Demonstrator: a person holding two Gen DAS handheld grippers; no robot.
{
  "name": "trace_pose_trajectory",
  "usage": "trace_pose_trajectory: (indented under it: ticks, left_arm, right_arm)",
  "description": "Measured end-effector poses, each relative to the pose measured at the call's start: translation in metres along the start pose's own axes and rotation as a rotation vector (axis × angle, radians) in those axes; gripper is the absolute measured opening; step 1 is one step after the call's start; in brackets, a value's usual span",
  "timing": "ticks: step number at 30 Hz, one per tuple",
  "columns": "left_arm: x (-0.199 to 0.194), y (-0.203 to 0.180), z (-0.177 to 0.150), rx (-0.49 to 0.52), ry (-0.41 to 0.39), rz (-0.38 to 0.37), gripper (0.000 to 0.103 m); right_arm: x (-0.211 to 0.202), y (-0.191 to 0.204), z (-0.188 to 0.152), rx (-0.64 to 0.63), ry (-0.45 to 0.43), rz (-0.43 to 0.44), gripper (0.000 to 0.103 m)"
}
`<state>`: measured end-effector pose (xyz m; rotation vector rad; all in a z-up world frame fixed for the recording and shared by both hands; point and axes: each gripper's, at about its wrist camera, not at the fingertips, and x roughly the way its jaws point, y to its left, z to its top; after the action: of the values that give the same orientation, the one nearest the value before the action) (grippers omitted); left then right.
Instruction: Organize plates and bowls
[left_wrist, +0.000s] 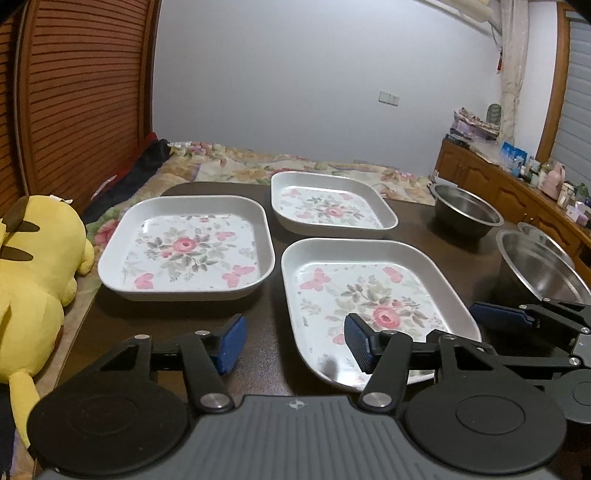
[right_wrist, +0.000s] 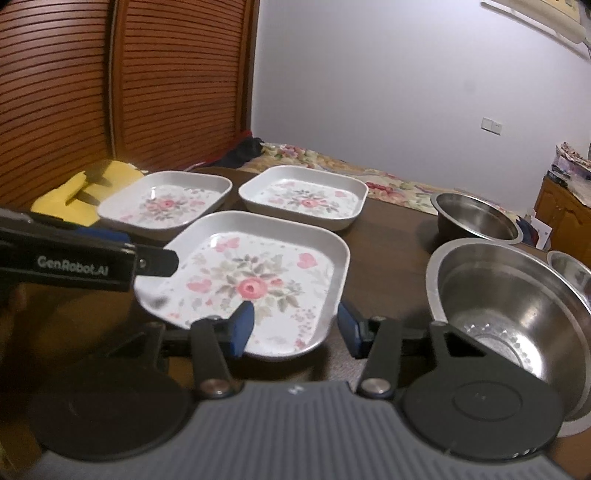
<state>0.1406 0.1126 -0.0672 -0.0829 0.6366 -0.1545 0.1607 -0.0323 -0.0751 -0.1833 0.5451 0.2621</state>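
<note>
Nearest floral plate (right_wrist: 255, 280) straddled at both near corners by half-open left gripper (left_wrist: 295, 341), right gripper (right_wrist: 295, 325), neither visibly gripping

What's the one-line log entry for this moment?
phase: pre-grasp | left tongs: open, straddling near plate left rim | right tongs: open, straddling its right rim

Home bedroom, floral bedspread (left_wrist: 295, 166), yellow plush toy (left_wrist: 37, 266), wooden cabinets (left_wrist: 480, 177)
</note>
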Motion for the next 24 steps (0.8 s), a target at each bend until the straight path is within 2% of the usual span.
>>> trace_pose_trajectory:
  ticks: [8,11,13,14,18,24]
  left_arm:
    - [0.011,0.002,-0.001,-0.024,0.011,-0.017,0.042]
    - [0.015,0.001,-0.002,-0.029,0.02,-0.029,0.032]
    - [0.015,0.001,-0.002,-0.03,0.018,-0.033,0.023]
    - [0.016,0.0,-0.002,-0.032,0.019,-0.038,0.019]
    - [0.014,0.001,-0.003,-0.045,0.017,-0.034,0.014]
    - [0.003,0.0,-0.008,-0.052,0.013,-0.042,0.014]
  right_arm:
    - [0.009,-0.008,-0.003,0.051,0.025,0.006,0.05]
    - [0.009,-0.01,-0.002,0.068,0.027,0.003,0.05]
    - [0.01,-0.011,-0.002,0.076,0.026,0.004,0.046]
    - [0.01,-0.012,-0.002,0.083,0.025,0.007,0.041]
    - [0.011,-0.015,-0.002,0.098,0.021,0.001,0.028]
    - [0.007,-0.023,-0.005,0.151,0.022,0.038,0.028]
